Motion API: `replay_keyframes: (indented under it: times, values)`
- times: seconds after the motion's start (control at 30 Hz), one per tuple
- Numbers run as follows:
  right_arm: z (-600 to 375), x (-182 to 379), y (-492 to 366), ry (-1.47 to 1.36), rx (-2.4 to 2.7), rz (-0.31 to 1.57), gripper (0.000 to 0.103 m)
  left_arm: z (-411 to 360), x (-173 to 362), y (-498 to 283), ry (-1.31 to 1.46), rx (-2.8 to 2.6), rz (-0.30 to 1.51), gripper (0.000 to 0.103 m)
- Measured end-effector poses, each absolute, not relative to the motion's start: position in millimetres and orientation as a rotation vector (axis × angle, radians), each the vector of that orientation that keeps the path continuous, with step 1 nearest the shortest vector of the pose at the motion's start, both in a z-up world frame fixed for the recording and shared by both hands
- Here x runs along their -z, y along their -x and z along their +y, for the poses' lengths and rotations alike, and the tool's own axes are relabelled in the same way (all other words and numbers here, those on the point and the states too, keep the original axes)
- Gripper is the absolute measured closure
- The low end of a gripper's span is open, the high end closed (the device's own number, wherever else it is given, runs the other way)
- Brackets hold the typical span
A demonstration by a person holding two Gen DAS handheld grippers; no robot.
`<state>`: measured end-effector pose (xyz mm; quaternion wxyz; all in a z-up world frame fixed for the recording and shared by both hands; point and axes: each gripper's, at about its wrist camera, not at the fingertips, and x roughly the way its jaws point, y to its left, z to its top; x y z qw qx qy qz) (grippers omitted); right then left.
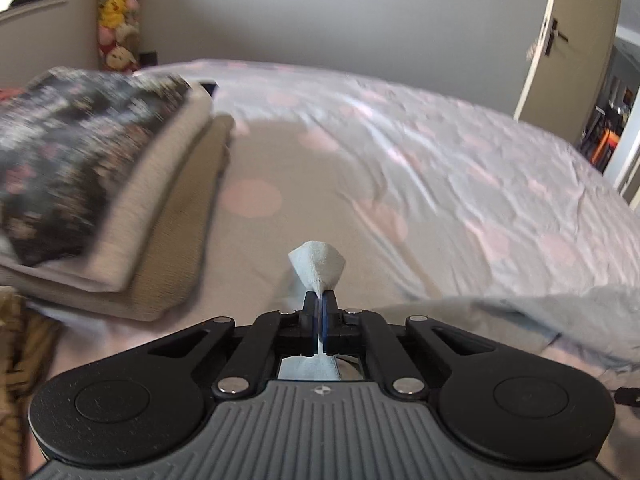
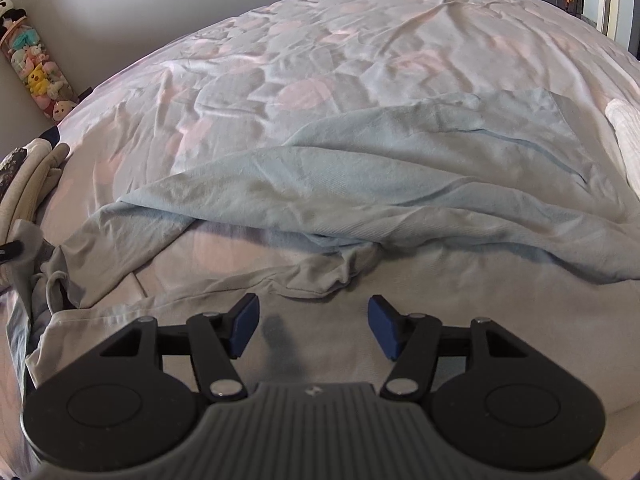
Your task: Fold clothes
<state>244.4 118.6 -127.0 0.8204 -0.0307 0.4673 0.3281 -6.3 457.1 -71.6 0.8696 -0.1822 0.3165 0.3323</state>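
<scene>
Black two-finger grippers: 2, the left gripper [image 1: 320,298] and the right gripper [image 2: 312,326]
Blue pads on the right one: 2 [image 2: 244,322]
Loose pale blue cotton garment [image 2: 360,184]: 1, spread rumpled on the bed
Stack of folded clothes [image 1: 100,184]: 1, at least 3 layers visible; dark floral piece on top, beige ones below
Folded white textured cloth [image 2: 624,136]: 1, at the frame's right edge
Bed with grey cover, pink dots [image 1: 420,152]: 1
Clear tube of plush toys [image 2: 38,76]: 1; toy count cannot be told, too small
Cream door with dark handle [image 1: 560,40]: 1, ajar
</scene>
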Motion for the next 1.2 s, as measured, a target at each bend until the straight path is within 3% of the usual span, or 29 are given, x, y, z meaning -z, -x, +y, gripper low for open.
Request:
replay_keyframes:
  times: [0.27,0.47,0.73,0.83,0.9,1.07,1.2]
  values:
    - [105.6,113.5,-240.5,0.02,-0.692,0.955,0.039,438.1,18.2,84.8,0.264,-0.853,0.711,0.103]
    - [94.8,105.4,-238.4,-0.019,-0.67,0.929,0.039,454.9,36.4,132.9,0.306,-0.971,0.873,0.103]
    - [84.8,107.7,-241.7,-0.06,-0.631,0.939,0.039,492.3,75.3,169.3,0.592,-0.979,1.122,0.102]
    - [82.5,109.7,-244.1,-0.076,-0.62,0.953,0.039,499.2,83.7,175.9,0.628,-0.958,1.239,0.091]
    - [82.4,109.4,-243.4,-0.077,-0.623,0.952,0.039,497.8,83.0,179.9,0.593,-0.942,1.302,0.089]
    - [84.5,109.7,-243.7,-0.073,-0.631,0.956,0.038,490.1,56.4,182.0,0.472,-0.896,1.251,0.081]
    - [88.4,111.8,-244.3,-0.06,-0.638,0.968,0.038,485.5,45.9,167.4,0.329,-0.819,1.198,0.066]
